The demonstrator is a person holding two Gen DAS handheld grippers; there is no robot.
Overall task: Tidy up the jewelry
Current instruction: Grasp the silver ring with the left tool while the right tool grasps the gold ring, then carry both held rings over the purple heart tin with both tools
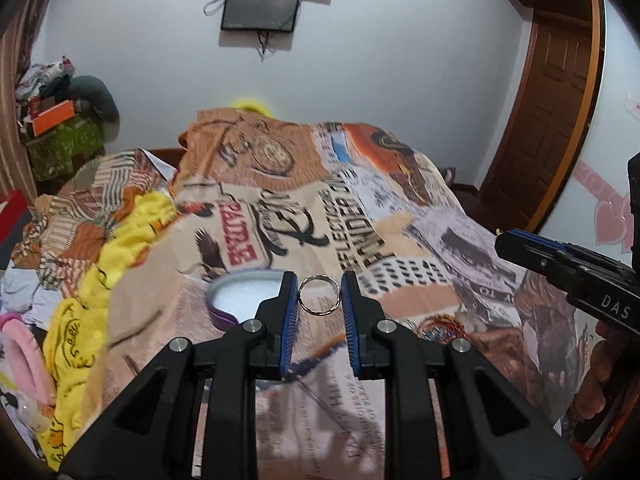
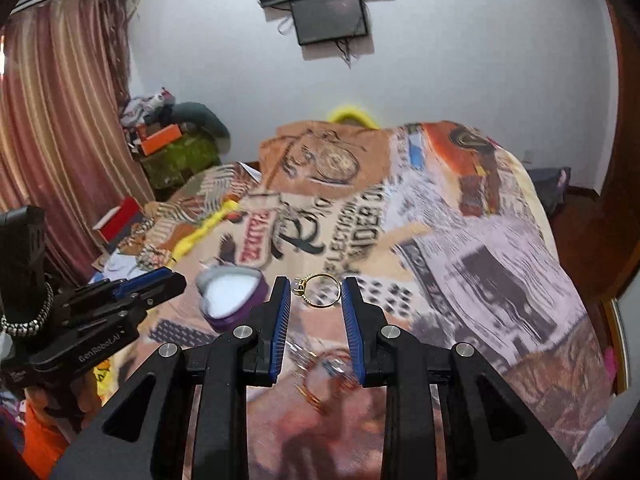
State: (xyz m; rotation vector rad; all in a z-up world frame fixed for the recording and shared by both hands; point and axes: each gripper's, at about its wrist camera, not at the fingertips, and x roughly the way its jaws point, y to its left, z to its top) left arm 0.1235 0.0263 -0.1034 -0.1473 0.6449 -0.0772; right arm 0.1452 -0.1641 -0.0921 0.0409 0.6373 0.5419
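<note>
My left gripper (image 1: 319, 294) is shut on a plain silver ring (image 1: 319, 294) held above the bed. My right gripper (image 2: 314, 290) is shut on a gold ring with a setting (image 2: 318, 290). A purple heart-shaped jewelry box (image 1: 240, 294) with white lining lies open on the blanket, just left of the left gripper; it also shows in the right wrist view (image 2: 232, 296), left of the right gripper. More jewelry, bangles and a chain (image 2: 324, 376), lies blurred on the blanket below the right gripper. The right gripper shows in the left wrist view (image 1: 560, 260), and the left gripper in the right wrist view (image 2: 120, 296).
A printed blanket (image 1: 360, 208) covers the bed. Yellow cloth (image 1: 120, 248) and pink items (image 1: 24, 352) lie at the left. A cluttered stand (image 1: 60, 136), curtain (image 2: 60, 120), wooden door (image 1: 560, 120) and wall screen (image 1: 262, 4) surround the bed.
</note>
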